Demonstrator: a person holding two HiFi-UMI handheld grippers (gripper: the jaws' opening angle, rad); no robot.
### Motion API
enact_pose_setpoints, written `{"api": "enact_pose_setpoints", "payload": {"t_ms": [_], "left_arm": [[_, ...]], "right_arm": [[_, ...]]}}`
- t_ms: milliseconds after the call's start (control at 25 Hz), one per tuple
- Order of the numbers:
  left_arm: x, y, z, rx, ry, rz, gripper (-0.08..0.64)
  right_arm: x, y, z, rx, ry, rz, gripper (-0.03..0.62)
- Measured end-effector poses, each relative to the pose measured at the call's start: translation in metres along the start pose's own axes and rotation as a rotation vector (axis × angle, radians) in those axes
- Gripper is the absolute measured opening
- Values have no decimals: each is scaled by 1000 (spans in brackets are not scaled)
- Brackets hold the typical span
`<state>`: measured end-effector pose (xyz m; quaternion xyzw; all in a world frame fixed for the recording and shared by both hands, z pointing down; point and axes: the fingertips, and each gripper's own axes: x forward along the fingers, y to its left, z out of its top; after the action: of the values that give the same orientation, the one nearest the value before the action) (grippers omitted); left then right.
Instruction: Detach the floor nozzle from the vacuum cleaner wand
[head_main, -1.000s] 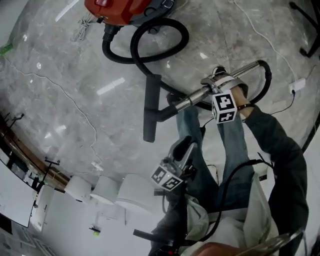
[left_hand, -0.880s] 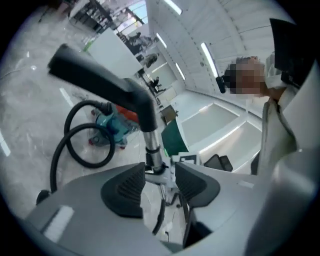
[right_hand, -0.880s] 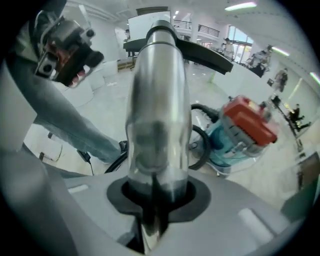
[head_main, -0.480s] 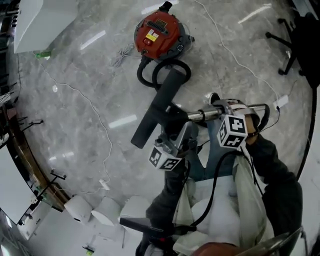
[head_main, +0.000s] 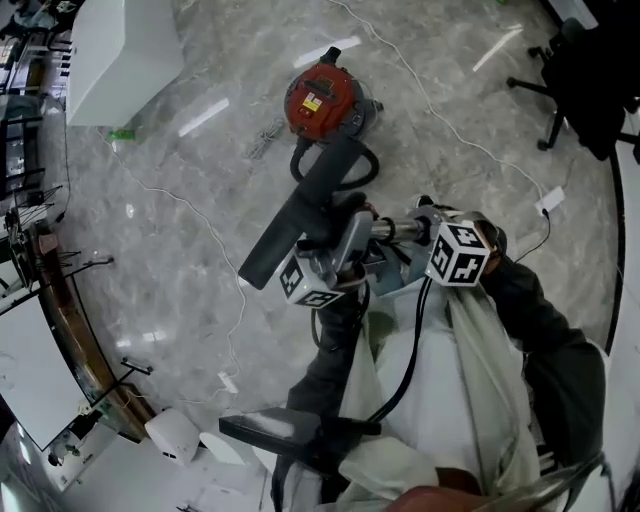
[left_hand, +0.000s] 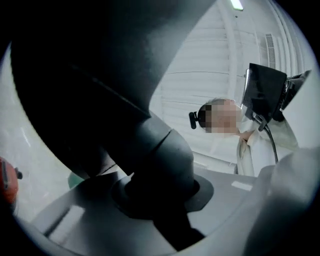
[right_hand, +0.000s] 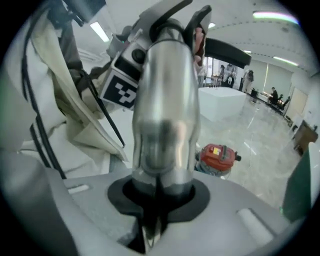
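The dark grey floor nozzle (head_main: 296, 218) is lifted off the floor and tilted. Its neck (left_hand: 161, 155) sits between the jaws of my left gripper (head_main: 348, 238), which are closing on it. To the right of that, the shiny metal wand (head_main: 398, 230) runs on from the neck. My right gripper (head_main: 412, 232) grips this wand (right_hand: 165, 110), and its jaws are still closing on it. In the right gripper view the left gripper's marker cube (right_hand: 120, 87) shows up the tube. Whether the neck and wand have parted, I cannot tell.
The red vacuum canister (head_main: 322, 100) sits on the marble floor behind the nozzle, its black hose (head_main: 350, 168) looping toward the wand. A thin white cable (head_main: 200, 225) crosses the floor at left. A white box (head_main: 120, 50) stands far left, a black office chair (head_main: 590, 80) far right.
Both grippers have risen, carrying wand and nozzle up from the floor. The nozzle has turned and now hangs in the air in front of the person. The left gripper has come up onto the neck.
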<state>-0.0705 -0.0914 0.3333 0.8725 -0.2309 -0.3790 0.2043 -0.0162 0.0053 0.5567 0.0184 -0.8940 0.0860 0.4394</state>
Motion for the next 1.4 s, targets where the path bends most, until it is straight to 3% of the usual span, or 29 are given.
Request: {"api": "enact_pose_setpoints", "payload": {"t_ms": [120,240,360,440,600,680,720,800,960,1040,1120,1280,1400], "left_arm": [[25,-42,5,39,44,-109,83],[45,-69,6,79,89,-185,84],[50,-68,12,142,80,-142,86],[44,-54,23,188,31,-43,84],[28,-16,42,221,-70,223,80],[24,-6,37,202,-68,284,80],[25,-6,33,189,-55,274,80],[31,-17,24,159,-18,178,80],[43,-67,9,82,73,-199,77],[51,-76,3,96,98,-261,74],[60,-71,1,135,94,-227,72],[60,-49,8,176,24,-48,71],[50,-46,8,172,4,42,71]], "right_arm": [[-26,11,23,-8,-225,101,61],[-35,13,31,-85,-253,180,61],[-41,9,36,-149,-244,247,60],[-42,-3,45,-154,-242,162,40],[-37,-29,48,-63,-169,-154,37],[-35,-30,42,-20,-148,-219,37],[-35,-27,38,-2,-148,-219,37],[-36,-14,33,17,-167,-142,38],[-53,25,29,-34,-238,203,40],[-61,28,26,-61,-267,273,40],[-64,10,25,-55,-256,162,38],[-66,-25,16,-9,-147,-189,38],[-65,-21,11,11,-113,-277,37]]}}
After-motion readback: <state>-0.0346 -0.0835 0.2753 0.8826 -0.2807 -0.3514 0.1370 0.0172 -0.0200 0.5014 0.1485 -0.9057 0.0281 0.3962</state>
